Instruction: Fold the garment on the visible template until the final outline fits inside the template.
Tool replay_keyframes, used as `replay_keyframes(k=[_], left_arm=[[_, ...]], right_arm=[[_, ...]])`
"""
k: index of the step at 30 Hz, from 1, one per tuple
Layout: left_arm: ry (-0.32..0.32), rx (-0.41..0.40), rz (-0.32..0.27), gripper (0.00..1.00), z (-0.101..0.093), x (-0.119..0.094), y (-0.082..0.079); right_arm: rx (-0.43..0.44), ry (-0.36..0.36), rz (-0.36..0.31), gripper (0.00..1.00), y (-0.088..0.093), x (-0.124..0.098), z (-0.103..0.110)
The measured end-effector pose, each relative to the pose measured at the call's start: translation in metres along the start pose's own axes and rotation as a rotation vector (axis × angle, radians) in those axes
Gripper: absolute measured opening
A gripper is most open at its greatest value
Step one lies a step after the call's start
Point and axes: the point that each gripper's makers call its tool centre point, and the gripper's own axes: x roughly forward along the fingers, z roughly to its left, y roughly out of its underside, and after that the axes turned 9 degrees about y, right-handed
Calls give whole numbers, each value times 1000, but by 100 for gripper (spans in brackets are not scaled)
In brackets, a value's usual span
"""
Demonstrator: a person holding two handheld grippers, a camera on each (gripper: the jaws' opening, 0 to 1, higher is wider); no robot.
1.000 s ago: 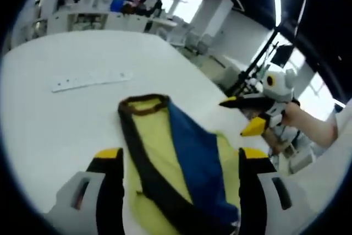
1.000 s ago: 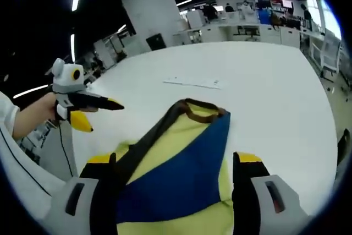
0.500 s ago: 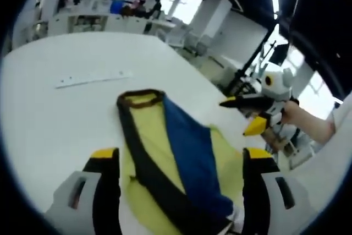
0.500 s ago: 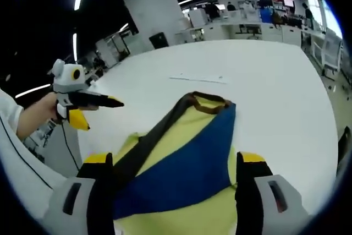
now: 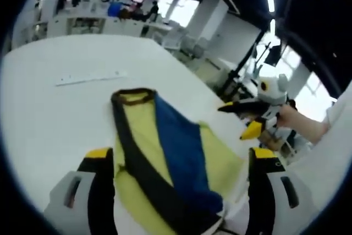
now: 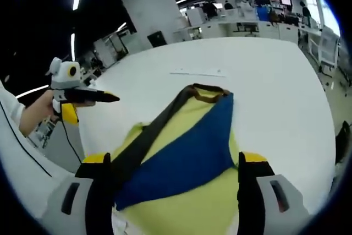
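Note:
A yellow garment (image 5: 137,136) with a blue panel (image 5: 176,141), a dark diagonal band and a brown collar (image 5: 132,93) lies on the white table (image 5: 49,119). My left gripper (image 5: 180,155) is open, its jaws wide apart above the garment's near part, holding nothing. A hand holds my right gripper (image 5: 247,118) off the table's right edge. In the right gripper view the same garment (image 6: 192,191) spreads between the open jaws of my right gripper (image 6: 175,159), its collar (image 6: 208,91) pointing away. My left gripper (image 6: 82,100) hovers at the left, clear of the cloth.
A thin white strip (image 5: 91,76) lies on the table beyond the collar and appears again as the strip (image 6: 198,72) in the right gripper view. Desks, chairs and people fill the room's far side. A dark stand (image 5: 242,75) rises past the table's right edge.
Both views have pulled back a little, so more of the garment's near edge shows between the jaws. The garment lies as before. Neither gripper has taken hold of anything.

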Motion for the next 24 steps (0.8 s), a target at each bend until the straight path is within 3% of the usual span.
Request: replay_keyframes(k=[10, 24], left_arm=[[-33, -6, 21, 99, -5, -16, 18], [-62, -11, -4, 99, -13, -39, 21]], right_arm=[[31, -1, -1, 98, 7, -13, 3], [11, 15, 11, 99, 20, -40, 6]])
